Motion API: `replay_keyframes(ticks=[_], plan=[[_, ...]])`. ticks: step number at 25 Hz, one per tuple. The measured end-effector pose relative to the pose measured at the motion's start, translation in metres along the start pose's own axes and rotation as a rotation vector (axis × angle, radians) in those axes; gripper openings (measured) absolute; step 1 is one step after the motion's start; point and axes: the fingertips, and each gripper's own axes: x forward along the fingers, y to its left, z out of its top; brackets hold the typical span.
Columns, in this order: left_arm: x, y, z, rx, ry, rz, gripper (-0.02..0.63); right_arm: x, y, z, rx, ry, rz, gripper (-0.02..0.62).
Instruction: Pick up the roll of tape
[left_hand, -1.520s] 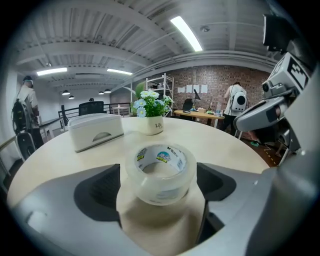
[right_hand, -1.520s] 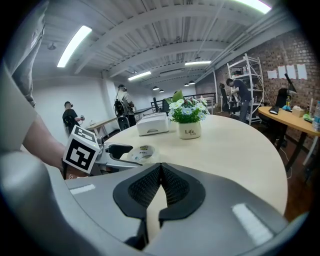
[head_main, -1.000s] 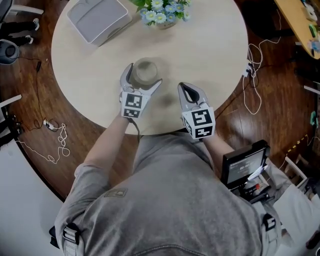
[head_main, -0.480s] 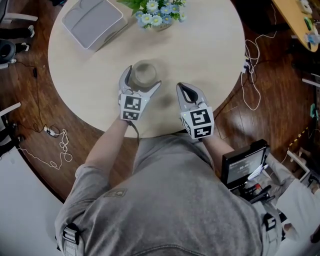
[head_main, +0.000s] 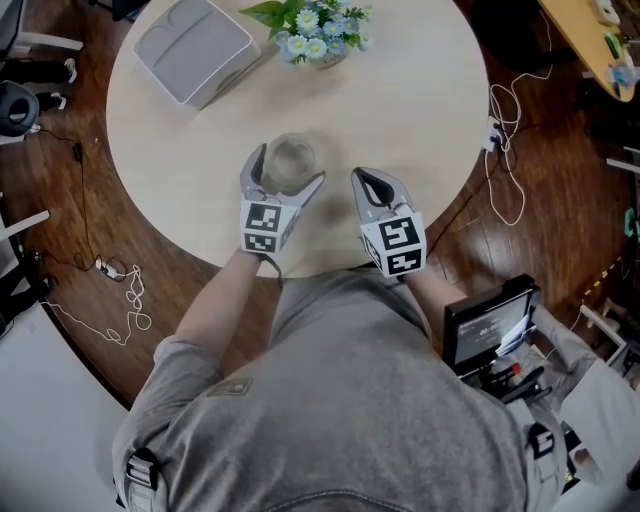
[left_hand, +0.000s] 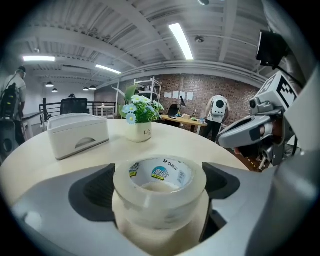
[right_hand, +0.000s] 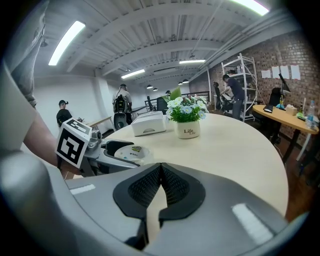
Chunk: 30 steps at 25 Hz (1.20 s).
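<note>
Left gripper (head_main: 289, 168) has its two jaws closed in on the roll of tape (left_hand: 159, 187). The roll sits right between the jaws. It stands flat, with its hole facing up. The dark pads look like they touch it on both sides, so I think the squeeze is on. Under the roll is the round table (head_main: 420, 110). I cannot tell if the roll has come up off the table yet.

Just to the right of this gripper, near but apart from it, is the right gripper (head_main: 372, 183). Its jaws are pressed together and it holds nothing. It is low over the table edge.

Farther ahead of the left gripper, a little to its left, is a white box (left_hand: 77, 134). Straight ahead, about as far away, is a small pot of flowers (left_hand: 138, 131). Both are well away from the roll.

So reaching and grabbing look done. What is left is the lift: raise the roll up off the table, slow and steady, so it does not slip out of the pads.
</note>
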Motion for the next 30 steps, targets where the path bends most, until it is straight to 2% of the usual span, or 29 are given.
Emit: replay_keyframes(ticks=[5,11,21,30], plan=[[-0.015,0.0,0.009,-0.025,-0.027,0.006,0.528,0.0,0.007,0.006,-0.013,-0.016,0.006,0.014],[-0.042,-0.001,0.034,-0.051,-0.104,0.014,0.528,-0.009,0.019,0.018,-0.032,-0.056,-0.002,0.014],[-0.088,-0.016,0.067,-0.07,-0.213,0.014,0.528,-0.039,0.03,0.046,-0.049,-0.152,-0.052,0.014],[-0.132,-0.048,0.078,-0.076,-0.277,0.102,0.528,-0.077,0.036,0.052,-0.084,-0.222,0.009,0.014]])
